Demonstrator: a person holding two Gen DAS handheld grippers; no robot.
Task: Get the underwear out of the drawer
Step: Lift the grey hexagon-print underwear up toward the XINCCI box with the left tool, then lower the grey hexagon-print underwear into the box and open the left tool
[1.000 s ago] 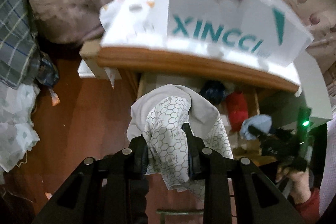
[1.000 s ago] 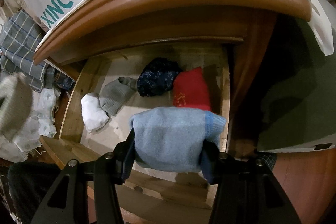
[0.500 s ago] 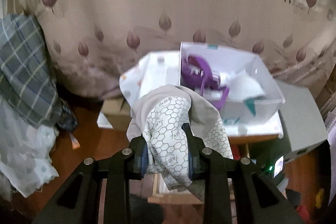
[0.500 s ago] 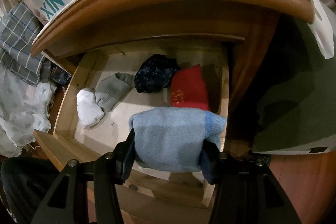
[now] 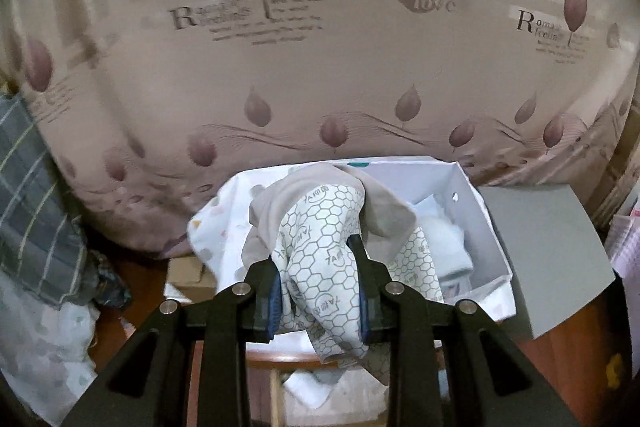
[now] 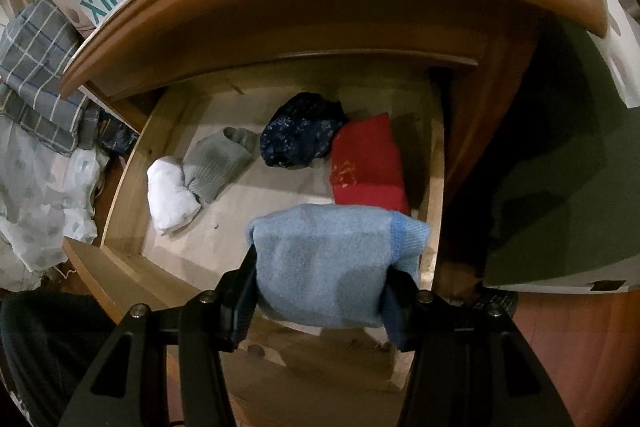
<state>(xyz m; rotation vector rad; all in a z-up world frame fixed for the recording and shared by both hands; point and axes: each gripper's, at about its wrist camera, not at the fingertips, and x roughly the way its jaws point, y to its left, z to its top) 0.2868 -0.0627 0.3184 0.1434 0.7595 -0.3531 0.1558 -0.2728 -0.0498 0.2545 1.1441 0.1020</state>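
Left wrist view shows the left gripper (image 5: 318, 277) clamped on a grey and white hexagon-print cotton garment (image 5: 320, 227), which bunches above the fingers and drapes below them at centre frame. Behind it, at centre right, an open white cardboard shoe box (image 5: 476, 223) stands on a white patterned cloth (image 5: 224, 215), with a leaf-print beige curtain (image 5: 320, 67) filling the upper frame. This piece of underwear is clear of the drawer, so the carrying step looks in hand for this side; the next move probably calls for choosing a resting place, perhaps the box or the cloth beside it, and parting the fingers there.

Right wrist view shows the right gripper (image 6: 320, 281) closed around a light blue knitted fabric bundle (image 6: 332, 267), held at lower centre over the front part of the open pale wooden drawer (image 6: 120, 187). Inside the drawer, toward mid frame, lie a white rolled piece (image 6: 170, 195), a grey ribbed piece (image 6: 216, 167), a dark navy speckled piece (image 6: 300, 135) and a red folded piece (image 6: 366, 163). The blue bundle appears lifted but not yet carried away; the next move calls for drawing it back and up past the drawer front without snagging.
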